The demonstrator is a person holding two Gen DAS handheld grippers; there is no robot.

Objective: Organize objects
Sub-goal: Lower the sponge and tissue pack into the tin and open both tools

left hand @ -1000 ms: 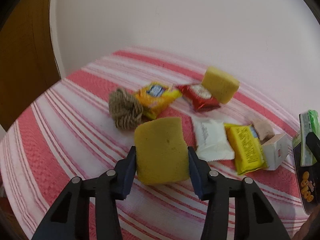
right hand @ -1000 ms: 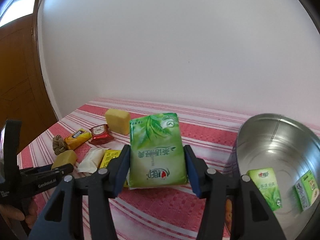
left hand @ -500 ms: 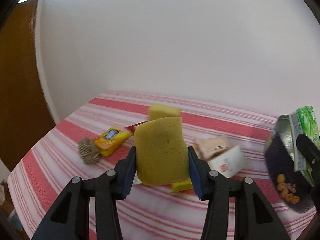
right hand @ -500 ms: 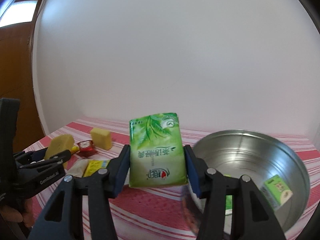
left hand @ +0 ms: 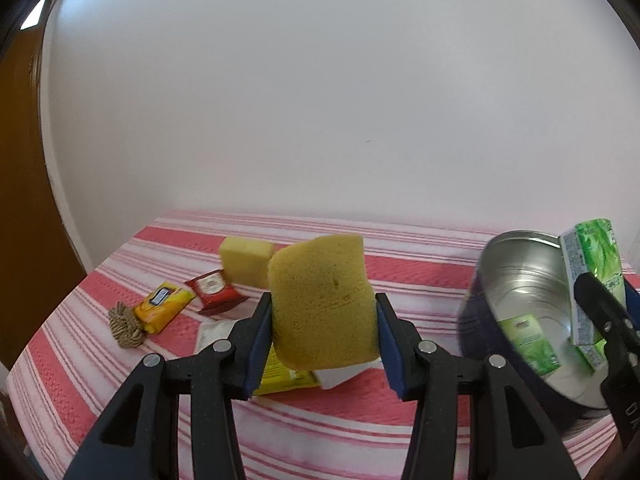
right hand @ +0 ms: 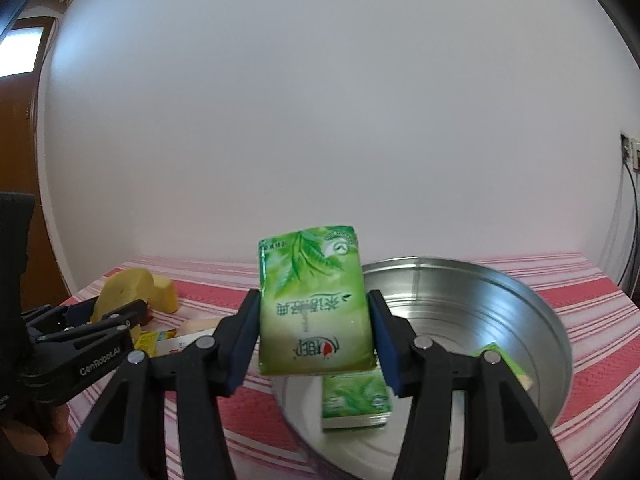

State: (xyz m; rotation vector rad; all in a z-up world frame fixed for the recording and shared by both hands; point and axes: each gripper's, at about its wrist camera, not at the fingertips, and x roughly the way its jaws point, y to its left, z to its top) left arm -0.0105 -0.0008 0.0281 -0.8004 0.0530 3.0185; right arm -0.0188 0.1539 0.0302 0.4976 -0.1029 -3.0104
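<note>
Meanwhile both loads had been carried up off the table (left hand: 120,392) toward the steel bowl (right hand: 532,312): the left hand-held gripper (left hand: 323,332) clenched the yellow sponge (left hand: 322,300), the right hand-held gripper (right hand: 314,330) the green tissue pack (right hand: 314,304), now over the bowl's near rim, probably ready to drop.

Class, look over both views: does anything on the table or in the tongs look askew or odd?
Only the green pack in the right tongs: its print reads upside down. The sponge in the left tongs is squeezed and tilted.
</note>
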